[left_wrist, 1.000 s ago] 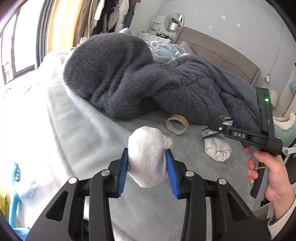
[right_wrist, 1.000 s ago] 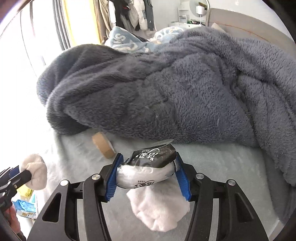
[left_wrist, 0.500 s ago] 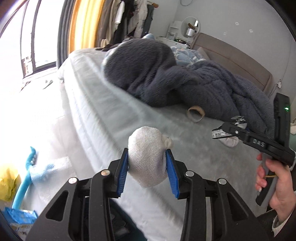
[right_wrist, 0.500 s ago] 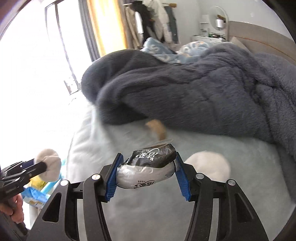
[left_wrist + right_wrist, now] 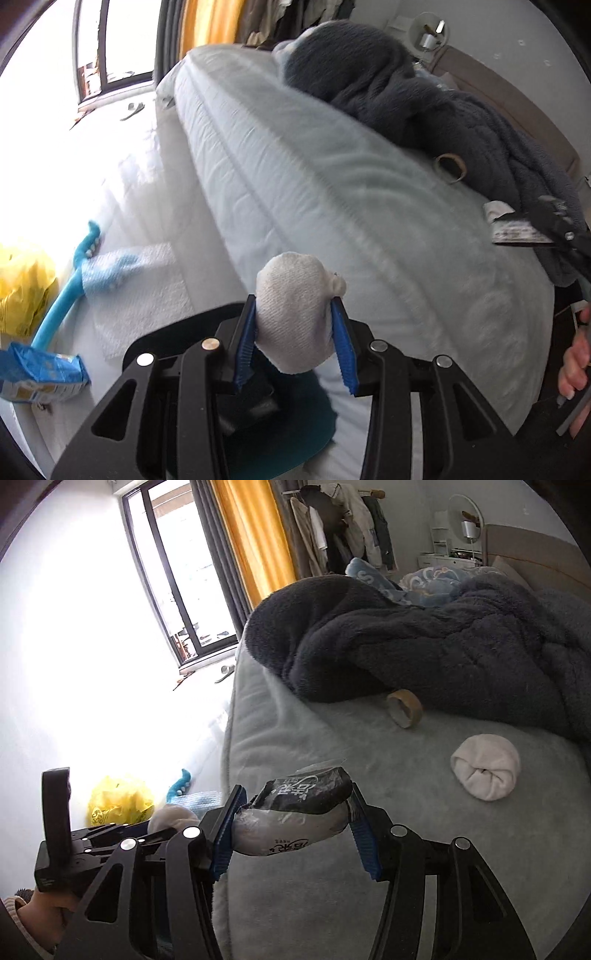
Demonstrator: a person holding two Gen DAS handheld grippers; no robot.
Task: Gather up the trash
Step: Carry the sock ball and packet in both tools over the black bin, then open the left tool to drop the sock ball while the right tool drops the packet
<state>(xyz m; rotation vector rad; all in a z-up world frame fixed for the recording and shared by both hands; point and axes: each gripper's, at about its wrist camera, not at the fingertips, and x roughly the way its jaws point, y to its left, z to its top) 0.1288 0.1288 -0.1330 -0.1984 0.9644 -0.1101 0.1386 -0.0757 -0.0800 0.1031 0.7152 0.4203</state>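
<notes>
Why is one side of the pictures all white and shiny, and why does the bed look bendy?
Right wrist view: daylight from the window washes the left side out to white. Left wrist view: the same glare bleaches the floor, the fisheye lens curves the bed, and its edge looks a bit smeared.

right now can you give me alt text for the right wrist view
The right gripper holds a crumpled black and clear plastic wrapper between its blue fingers, above the edge of a pale grey bed. On the bed lie a rolled white sock, a brown cardboard tape ring and a dark grey fleece blanket.
</notes>
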